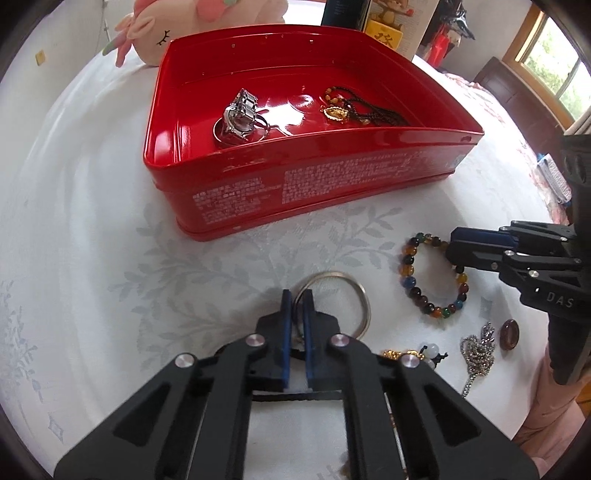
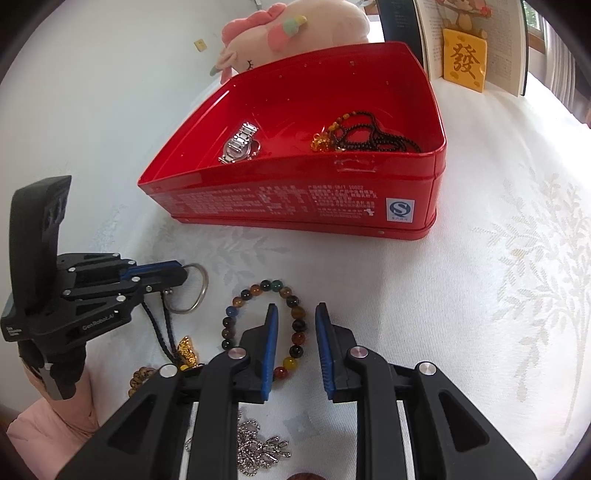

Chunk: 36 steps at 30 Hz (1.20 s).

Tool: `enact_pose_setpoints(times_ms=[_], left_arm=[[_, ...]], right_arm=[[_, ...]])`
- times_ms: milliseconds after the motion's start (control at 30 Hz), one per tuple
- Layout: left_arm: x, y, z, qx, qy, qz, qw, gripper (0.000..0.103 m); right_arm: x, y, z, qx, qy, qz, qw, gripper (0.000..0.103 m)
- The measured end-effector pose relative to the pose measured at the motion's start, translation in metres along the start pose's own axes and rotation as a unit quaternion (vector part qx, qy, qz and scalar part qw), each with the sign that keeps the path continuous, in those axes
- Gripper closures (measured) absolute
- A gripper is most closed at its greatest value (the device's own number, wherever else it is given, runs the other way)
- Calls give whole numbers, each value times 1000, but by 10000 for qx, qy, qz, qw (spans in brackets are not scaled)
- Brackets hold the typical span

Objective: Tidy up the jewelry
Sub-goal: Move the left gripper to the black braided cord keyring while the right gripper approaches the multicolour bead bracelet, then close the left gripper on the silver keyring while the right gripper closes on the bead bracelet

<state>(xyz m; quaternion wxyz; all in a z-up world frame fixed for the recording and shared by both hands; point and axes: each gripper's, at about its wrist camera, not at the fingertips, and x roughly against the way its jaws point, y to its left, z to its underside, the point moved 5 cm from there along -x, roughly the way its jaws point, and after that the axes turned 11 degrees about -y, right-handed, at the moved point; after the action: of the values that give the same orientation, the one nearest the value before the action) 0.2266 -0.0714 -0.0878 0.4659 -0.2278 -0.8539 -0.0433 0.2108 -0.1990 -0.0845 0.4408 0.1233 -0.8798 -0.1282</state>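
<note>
My left gripper (image 1: 296,300) is shut on the near rim of a silver bangle (image 1: 347,280) that lies on the white cloth; the right wrist view shows the bangle (image 2: 202,291) at the left gripper (image 2: 183,274) fingertips. My right gripper (image 2: 297,314) stands open over a multicoloured bead bracelet (image 2: 255,291), whose right side runs between the blue pads without touching them. Behind both sits an open red tin (image 1: 314,192) holding a silver watch (image 1: 240,114) and a dark bead necklace (image 1: 362,110) with a gold pendant.
Loose pieces lie near me: a silver chain (image 1: 476,350), a brown oval stone (image 1: 509,334), and a gold charm (image 2: 186,350) on a black cord. A pink plush toy (image 2: 295,33) and an open book with a gold plaque (image 2: 463,64) stand behind the tin.
</note>
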Motion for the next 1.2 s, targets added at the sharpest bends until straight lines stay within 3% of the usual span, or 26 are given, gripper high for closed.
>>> enact_pose_setpoints(times_ms=[300, 567, 633, 733, 867, 1033, 1200], left_arm=[[10, 12, -6, 194, -252, -63, 9995, 101], [8, 9, -5, 132, -206, -59, 9997, 101], [8, 10, -5, 142, -192, -55, 9997, 101], [9, 11, -4, 155, -182, -46, 9997, 101], [12, 12, -6, 184, -234, 14, 9996, 101], [26, 9, -10, 194, -451, 137, 9987, 101], [39, 3, -13, 161, -609, 262, 9977, 102]], right_arm=[[-5, -3, 3, 61, 15, 94, 9999, 81], [-9, 8, 8, 312, 57, 130, 9994, 81], [-10, 11, 10, 440, 47, 227, 9988, 91], [-11, 17, 12, 614, 35, 268, 9977, 96], [-2, 17, 9, 537, -124, 82, 9984, 96], [31, 17, -5, 336, -625, -410, 9966, 96], [44, 21, -13, 239, -777, -640, 9946, 96]])
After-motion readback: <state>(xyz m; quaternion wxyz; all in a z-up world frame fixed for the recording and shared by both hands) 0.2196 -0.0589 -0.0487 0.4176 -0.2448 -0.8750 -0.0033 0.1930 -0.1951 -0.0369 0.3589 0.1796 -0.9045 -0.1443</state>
